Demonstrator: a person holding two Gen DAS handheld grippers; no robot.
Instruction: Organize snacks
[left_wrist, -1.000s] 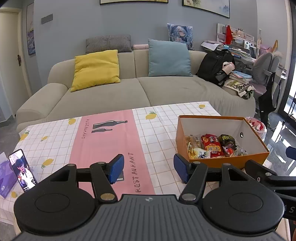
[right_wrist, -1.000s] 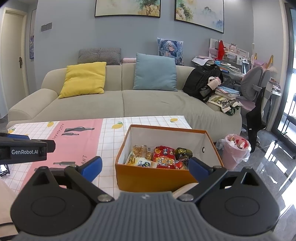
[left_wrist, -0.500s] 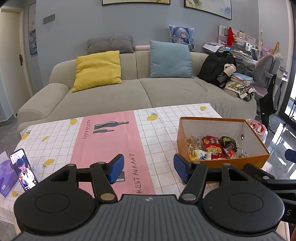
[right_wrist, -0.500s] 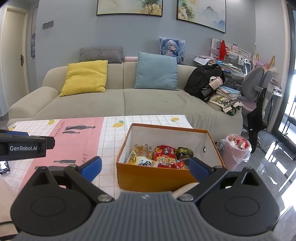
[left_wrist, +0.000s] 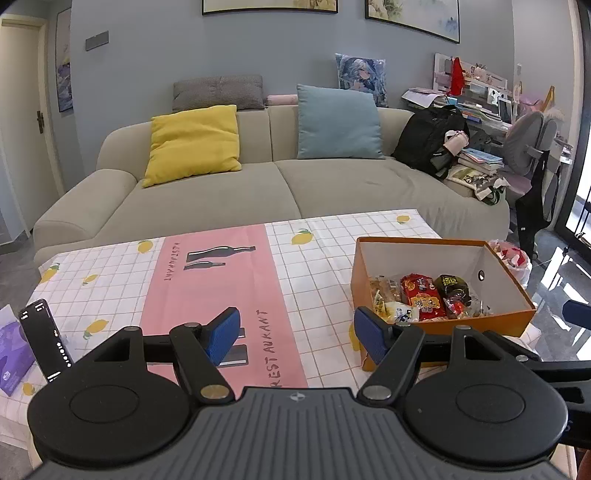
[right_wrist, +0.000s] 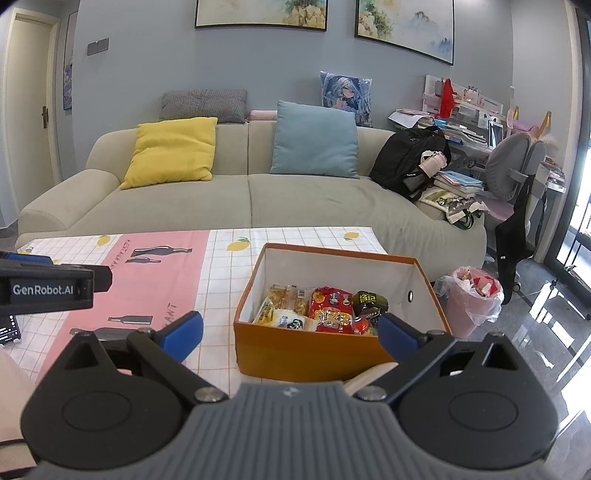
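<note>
Snacks (right_wrist: 325, 312) sit bunched at the near end of the orange box (right_wrist: 303, 354): a red packet (right_wrist: 330, 310), a dark packet (right_wrist: 369, 302), pale yellow wrappers (right_wrist: 280, 306). The far half of the box is bare white. The box stands on the right part of the surface (left_wrist: 317, 266), near its right edge.

My right claw (right_wrist: 290, 330) hangs just short of the box's near wall, pads wide apart, holding nothing. My left claw (left_wrist: 295, 334) is over the pink runner (left_wrist: 221, 280), also spread apart and empty. A phone (left_wrist: 44, 339) stands propped at far left.

Risks as I judge them: packets overlap, so one pinch may drag two, and crinkly film may slip. Coming in low, I could clip the wall and shove the box toward the edge.
</note>
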